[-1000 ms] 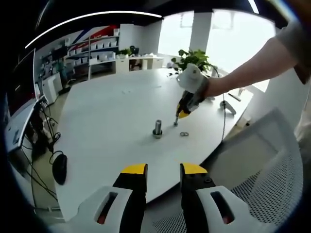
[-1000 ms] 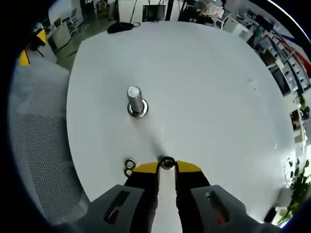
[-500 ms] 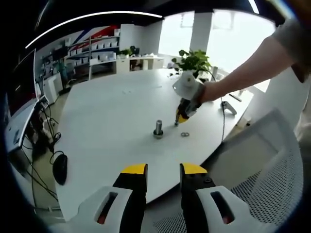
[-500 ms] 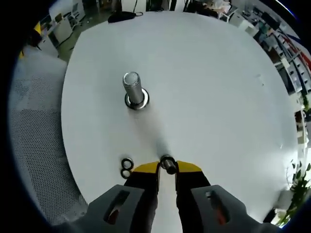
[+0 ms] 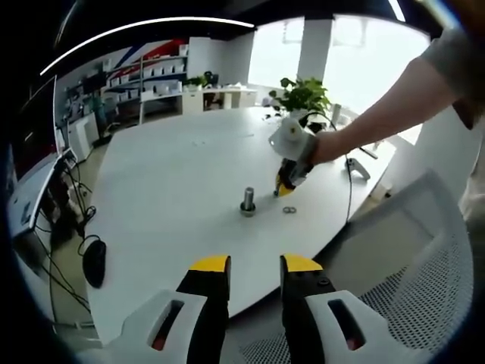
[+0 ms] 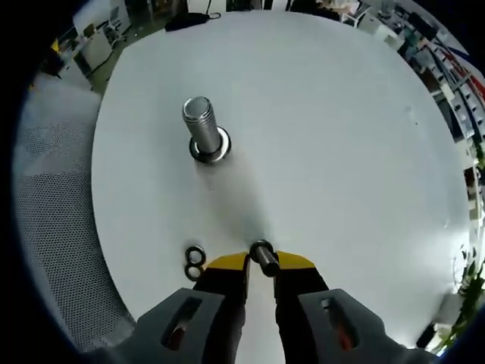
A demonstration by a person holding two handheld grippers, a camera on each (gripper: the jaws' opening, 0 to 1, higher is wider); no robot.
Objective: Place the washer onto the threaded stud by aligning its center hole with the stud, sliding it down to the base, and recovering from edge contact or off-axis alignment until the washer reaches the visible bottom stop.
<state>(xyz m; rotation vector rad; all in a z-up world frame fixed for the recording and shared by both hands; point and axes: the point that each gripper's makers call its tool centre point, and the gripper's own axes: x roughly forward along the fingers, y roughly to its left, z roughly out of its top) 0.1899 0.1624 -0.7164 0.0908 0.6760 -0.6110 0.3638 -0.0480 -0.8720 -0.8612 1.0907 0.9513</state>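
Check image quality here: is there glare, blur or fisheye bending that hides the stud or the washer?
Left gripper view: bright windows behind the plant wash out the far edge; the stud is small but sharp. Right gripper view: even light, the table rim bows; the stud and washer read crisp.

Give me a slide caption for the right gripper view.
Right hand-held gripper pinches a washer above the white table, short of the upright threaded stud.

threaded stud (image 6: 201,130) – shiny ridged metal; washer (image 6: 261,251) – glossy metal; table (image 6: 326,152) – smooth matt white
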